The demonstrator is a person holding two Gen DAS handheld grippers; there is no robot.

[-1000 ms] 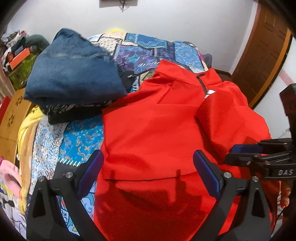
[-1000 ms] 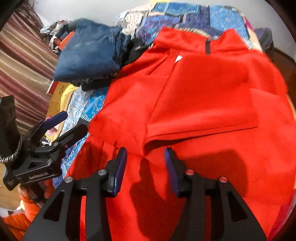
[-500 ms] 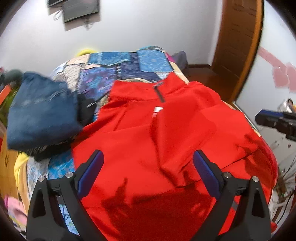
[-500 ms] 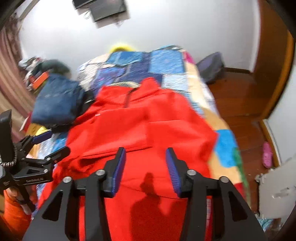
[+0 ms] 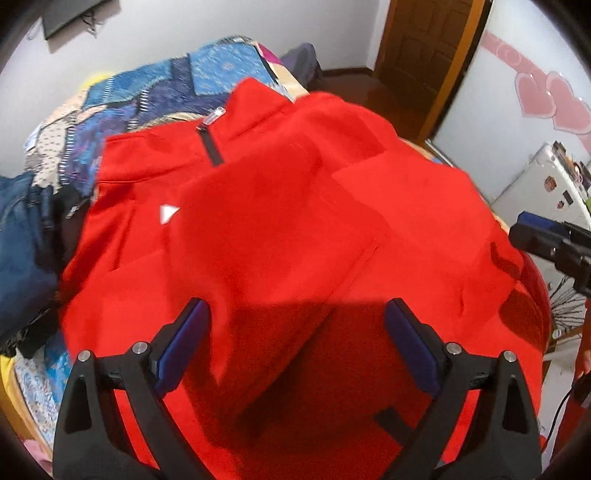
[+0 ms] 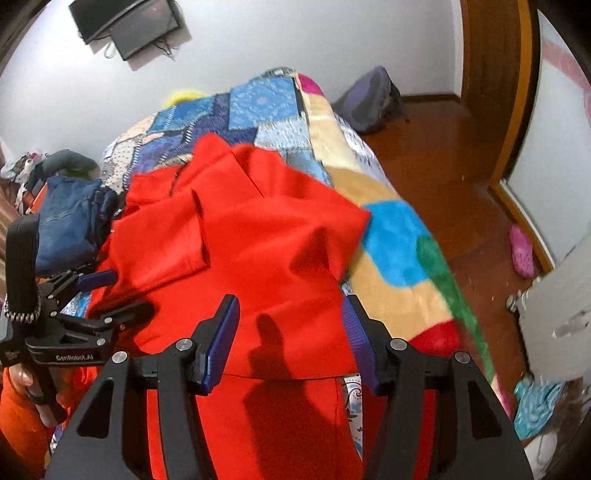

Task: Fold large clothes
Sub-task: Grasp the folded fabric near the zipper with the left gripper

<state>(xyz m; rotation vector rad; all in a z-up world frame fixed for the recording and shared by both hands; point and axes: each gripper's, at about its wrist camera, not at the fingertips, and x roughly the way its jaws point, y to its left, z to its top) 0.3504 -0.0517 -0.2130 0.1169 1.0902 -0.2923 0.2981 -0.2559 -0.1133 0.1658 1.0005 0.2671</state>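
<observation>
Red zip-neck top (image 5: 280, 229): spread front-up on the bed (image 6: 399, 236), collar toward the far wall, hem toward the viewer. Short dark zipper (image 5: 211, 146) at the neck with a pale pull; small white triangular logo (image 5: 168, 213) on the chest. One sleeve lies folded across the front, its edge running diagonally over the body. The cloth is rumpled near the right shoulder and hangs a little over the bed's right edge.

Left tool (image 5: 295, 332): jaws set wide, blue pads (image 5: 183, 345) well apart, nothing between them; it hovers above the lower half of the red top, casting a shadow on it. In the right wrist view the same tool (image 6: 110, 291) shows at the left edge, gripped by a hand (image 6: 26, 384), close to the garment's left side.

Right tool (image 6: 290, 328): jaws moderately wide, empty, above the lower right part of the top near the bed's edge. In the left wrist view it (image 5: 532, 236) enters at the right border.

Folded blue jeans (image 6: 70, 221): stacked on darker clothing at the left side of the bed, just beside the red top.

Patchwork bedspread (image 5: 207, 81): blue and purple panels beyond the collar.

Wooden door (image 5: 428, 48): back right. Wall-mounted screen (image 6: 129, 26): above the bed head. Pink slipper (image 6: 522, 251): on the wooden floor.
</observation>
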